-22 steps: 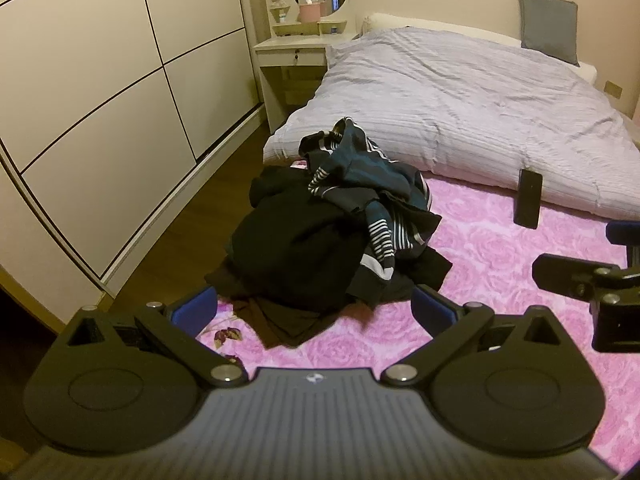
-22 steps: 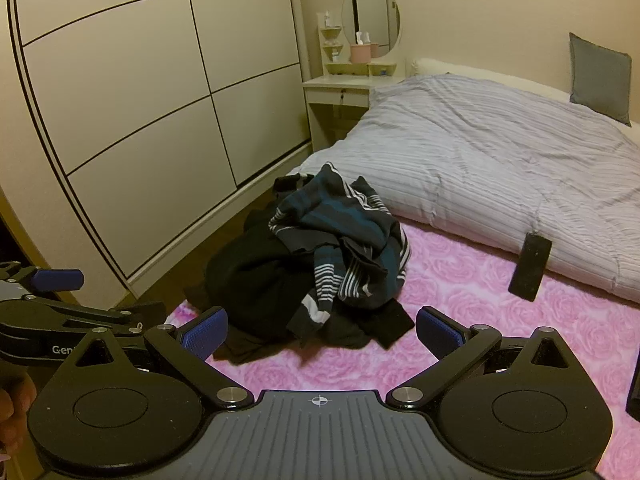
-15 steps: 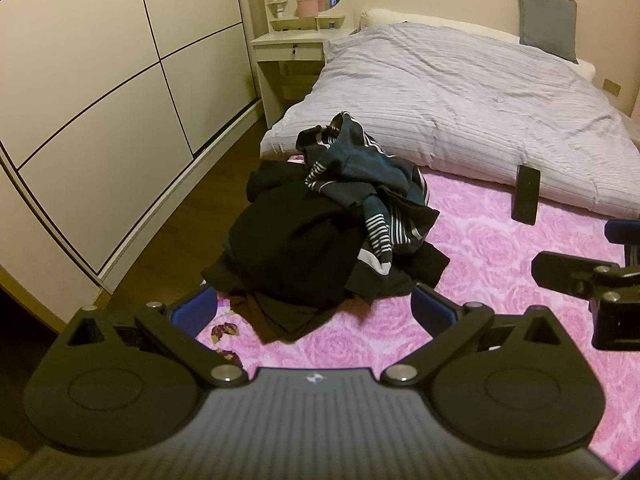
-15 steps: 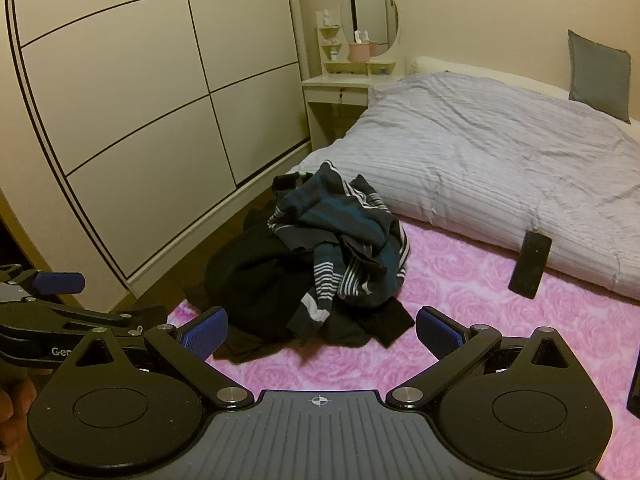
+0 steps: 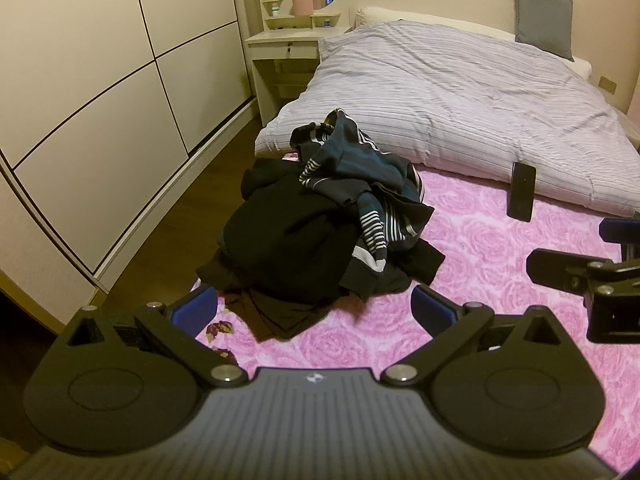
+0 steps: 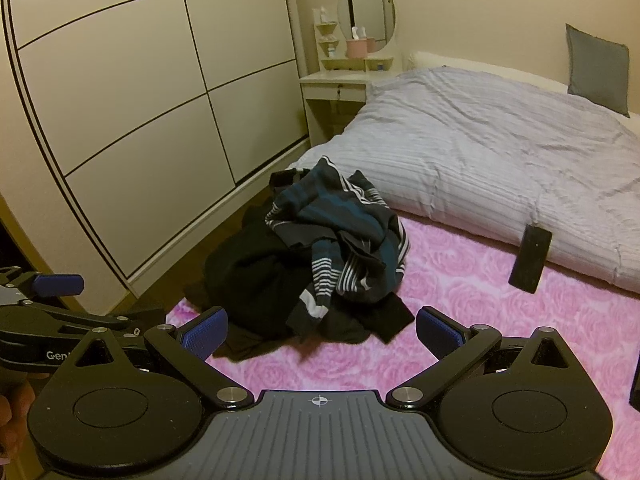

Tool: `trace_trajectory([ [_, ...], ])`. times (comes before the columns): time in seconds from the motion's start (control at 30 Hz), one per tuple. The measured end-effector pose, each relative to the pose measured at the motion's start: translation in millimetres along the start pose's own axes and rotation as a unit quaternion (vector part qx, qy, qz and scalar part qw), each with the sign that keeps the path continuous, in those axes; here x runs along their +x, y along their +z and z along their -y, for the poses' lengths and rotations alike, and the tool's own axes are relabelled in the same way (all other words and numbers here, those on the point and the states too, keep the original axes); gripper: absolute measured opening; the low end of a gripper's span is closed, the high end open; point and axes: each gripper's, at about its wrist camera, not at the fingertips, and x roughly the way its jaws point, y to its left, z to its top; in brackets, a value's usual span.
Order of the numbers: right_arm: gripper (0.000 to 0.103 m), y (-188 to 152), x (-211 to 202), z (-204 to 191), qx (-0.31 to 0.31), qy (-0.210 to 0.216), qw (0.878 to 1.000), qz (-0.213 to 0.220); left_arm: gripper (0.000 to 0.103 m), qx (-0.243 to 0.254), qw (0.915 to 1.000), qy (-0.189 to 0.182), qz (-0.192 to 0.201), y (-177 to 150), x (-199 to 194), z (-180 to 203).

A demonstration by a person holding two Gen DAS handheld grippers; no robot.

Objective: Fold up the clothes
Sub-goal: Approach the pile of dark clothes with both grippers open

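A pile of clothes lies on the pink rose-patterned blanket (image 5: 480,248): a black garment (image 5: 288,240) below and a dark blue striped garment (image 5: 360,176) on top. The pile also shows in the right wrist view, black garment (image 6: 248,272) and striped garment (image 6: 340,224). My left gripper (image 5: 314,306) is open and empty, just short of the pile's near edge. My right gripper (image 6: 320,332) is open and empty, near the pile's front edge. The right gripper's fingers (image 5: 560,272) show at the right of the left wrist view; the left gripper's fingers (image 6: 60,284) show at the left of the right view.
A black phone (image 5: 522,192) leans against the grey striped duvet (image 5: 460,92) behind the blanket. White wardrobe doors (image 5: 100,120) line the left side, with dark wood floor (image 5: 160,240) between. A small dressing table with a mirror (image 5: 288,44) stands at the back.
Both grippers have drifted slightly, so the pile sits a little higher in the left view. The clothes have not moved. Both grippers stay open.
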Motion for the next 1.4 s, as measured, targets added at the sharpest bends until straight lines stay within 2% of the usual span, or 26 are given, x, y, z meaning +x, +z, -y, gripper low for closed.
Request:
trace_trajectory([
  [0.43, 0.102, -2, -1, 4, 0.006, 0.002, 1.0, -0.003, 0.102, 0.002, 1.0, -0.004, -0.002, -3, 0, 4],
  [0.93, 0.102, -3, -1, 9, 0.011, 0.012, 1.0, -0.006, 0.102, 0.0, 1.0, 0.008, -0.003, -10, -6, 6],
  [1.1, 0.102, -6, 1, 13, 0.001, 0.013, 1.0, -0.011, 0.101, -0.007, 1.0, -0.004, -0.002, -16, -11, 5],
  [1.3, 0.102, -12, 5, 25, -0.005, 0.025, 0.999, -0.021, 0.101, 0.017, 0.9995, 0.023, -0.011, -23, -9, 16],
  [1.4, 0.102, -13, 10, 28, -0.015, 0.023, 0.999, -0.022, 0.101, 0.011, 0.9989, 0.044, -0.012, -27, -9, 20],
])
